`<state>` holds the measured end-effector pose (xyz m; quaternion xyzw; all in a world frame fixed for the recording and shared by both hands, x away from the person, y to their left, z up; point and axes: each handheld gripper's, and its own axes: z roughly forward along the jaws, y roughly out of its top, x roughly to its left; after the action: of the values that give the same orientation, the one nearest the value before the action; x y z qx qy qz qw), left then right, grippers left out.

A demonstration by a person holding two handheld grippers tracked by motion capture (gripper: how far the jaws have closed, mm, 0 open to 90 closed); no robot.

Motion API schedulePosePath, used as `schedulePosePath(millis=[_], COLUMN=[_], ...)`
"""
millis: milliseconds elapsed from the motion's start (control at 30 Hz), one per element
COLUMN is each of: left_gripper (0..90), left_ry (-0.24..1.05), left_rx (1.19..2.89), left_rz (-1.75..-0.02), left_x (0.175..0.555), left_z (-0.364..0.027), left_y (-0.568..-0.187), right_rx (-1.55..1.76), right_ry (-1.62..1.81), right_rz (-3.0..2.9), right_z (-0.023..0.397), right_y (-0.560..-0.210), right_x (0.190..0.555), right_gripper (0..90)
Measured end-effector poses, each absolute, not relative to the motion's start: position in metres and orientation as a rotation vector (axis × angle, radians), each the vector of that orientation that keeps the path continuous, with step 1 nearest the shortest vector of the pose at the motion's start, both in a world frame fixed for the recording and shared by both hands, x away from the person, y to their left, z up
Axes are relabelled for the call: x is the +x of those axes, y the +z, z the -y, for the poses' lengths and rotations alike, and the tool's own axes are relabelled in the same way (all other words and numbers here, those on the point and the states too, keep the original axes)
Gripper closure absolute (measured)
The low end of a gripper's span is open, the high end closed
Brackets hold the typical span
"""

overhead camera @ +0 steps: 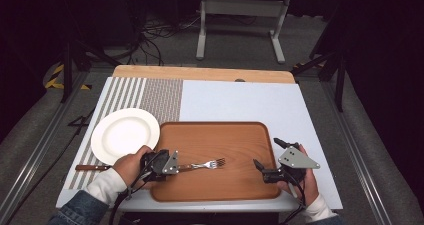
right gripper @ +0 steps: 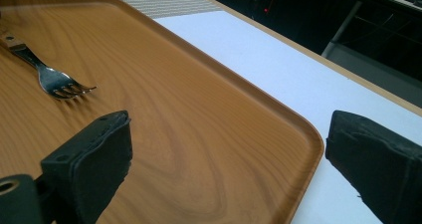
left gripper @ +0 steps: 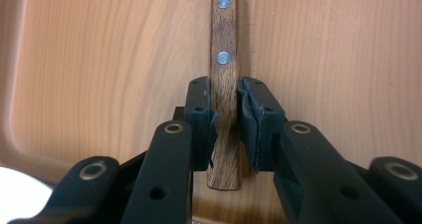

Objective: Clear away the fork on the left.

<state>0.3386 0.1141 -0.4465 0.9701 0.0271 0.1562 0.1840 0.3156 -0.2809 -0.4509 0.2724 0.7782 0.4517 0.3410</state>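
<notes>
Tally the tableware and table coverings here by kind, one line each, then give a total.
Fork, wooden handle clamped in the left gripper: 1
Wooden-handled utensil lying by the plate, its working end hidden: 1
White plate: 1
Wooden tray: 1
Striped placemat: 1
Total: 5

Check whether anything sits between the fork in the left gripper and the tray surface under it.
Nothing visible does. The left gripper is shut on the fork by its wooden handle, over the bare wood of the tray. The open right gripper is apart at the tray's right edge, and the plate lies off the tray to the left.
</notes>
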Motion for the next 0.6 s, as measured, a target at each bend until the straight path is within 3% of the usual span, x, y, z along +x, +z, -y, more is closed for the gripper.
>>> schedulePosePath(millis=[467,600], left_gripper=[71.8,74.4], left_ry=[0.366,0.346], left_rx=[2.663,2.619], left_rz=[-0.143,-0.147], left_x=[0.321,0.319], left_z=[-0.124,-0.129], left_y=[-0.450,-0.451], right_rx=[0.704,0.703], right_ry=[1.175,1.182], right_rz=[-2.030,-2.026], right_z=[0.280,0.281], right_y=[-0.451,-0.451], right_x=[0.315,0.315], right_gripper=[5.5,5.5])
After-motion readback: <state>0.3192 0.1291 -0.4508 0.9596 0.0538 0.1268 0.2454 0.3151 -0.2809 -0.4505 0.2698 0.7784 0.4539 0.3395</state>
